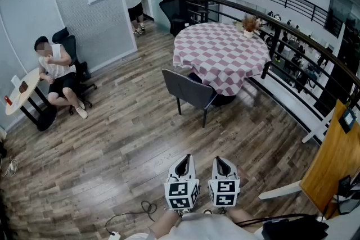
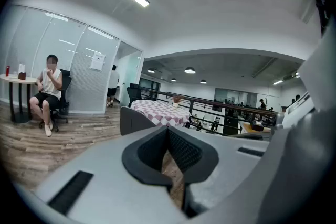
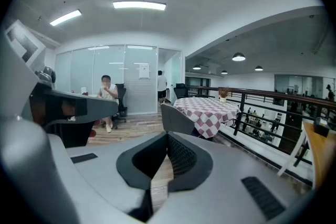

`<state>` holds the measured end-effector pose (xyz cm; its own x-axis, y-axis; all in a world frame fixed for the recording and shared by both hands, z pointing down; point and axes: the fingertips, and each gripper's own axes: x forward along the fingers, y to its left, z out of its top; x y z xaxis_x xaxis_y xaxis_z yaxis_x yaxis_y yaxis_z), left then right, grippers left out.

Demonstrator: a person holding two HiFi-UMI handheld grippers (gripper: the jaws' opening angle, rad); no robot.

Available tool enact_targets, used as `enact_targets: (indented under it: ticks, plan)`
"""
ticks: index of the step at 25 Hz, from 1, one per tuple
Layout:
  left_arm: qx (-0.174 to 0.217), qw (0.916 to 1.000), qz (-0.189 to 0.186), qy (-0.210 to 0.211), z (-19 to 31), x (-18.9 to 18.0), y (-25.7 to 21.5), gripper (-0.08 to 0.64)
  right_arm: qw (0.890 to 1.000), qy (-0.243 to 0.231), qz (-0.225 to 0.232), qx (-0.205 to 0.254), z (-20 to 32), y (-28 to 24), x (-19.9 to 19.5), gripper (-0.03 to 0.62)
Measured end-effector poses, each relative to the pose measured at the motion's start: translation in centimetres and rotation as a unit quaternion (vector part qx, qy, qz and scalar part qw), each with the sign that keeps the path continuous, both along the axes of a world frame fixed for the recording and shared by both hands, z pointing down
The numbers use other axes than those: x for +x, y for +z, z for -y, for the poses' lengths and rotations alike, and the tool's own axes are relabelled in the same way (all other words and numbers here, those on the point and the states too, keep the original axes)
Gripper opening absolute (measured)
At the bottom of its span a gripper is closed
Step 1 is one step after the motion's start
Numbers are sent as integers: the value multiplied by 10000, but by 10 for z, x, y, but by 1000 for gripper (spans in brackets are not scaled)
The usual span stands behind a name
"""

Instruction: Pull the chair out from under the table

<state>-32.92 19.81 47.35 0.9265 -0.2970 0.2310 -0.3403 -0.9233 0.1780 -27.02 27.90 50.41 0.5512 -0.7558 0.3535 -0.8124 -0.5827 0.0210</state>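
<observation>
A grey chair stands on the wood floor, its seat tucked under a round table covered with a red-and-white checked cloth. Its back faces me. Both grippers hang low at the near edge of the head view, side by side and well short of the chair. My left gripper is shut with nothing between its jaws, and my right gripper also looks shut and empty. In the left gripper view the chair and table lie ahead beyond the left gripper. The right gripper faces the chair too.
A person sits on an office chair at the left beside a small round table. Another person stands at the back. A black railing runs behind the table. A potted plant sits on the cloth. A cable lies near my feet.
</observation>
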Motion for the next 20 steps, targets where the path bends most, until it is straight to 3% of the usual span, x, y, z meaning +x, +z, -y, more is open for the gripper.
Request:
enact_targets:
  ticks: [20]
  plan:
    - [-136,9997,178,41,28,-7,15,2,9992,315,221,-98,15,19,0,18]
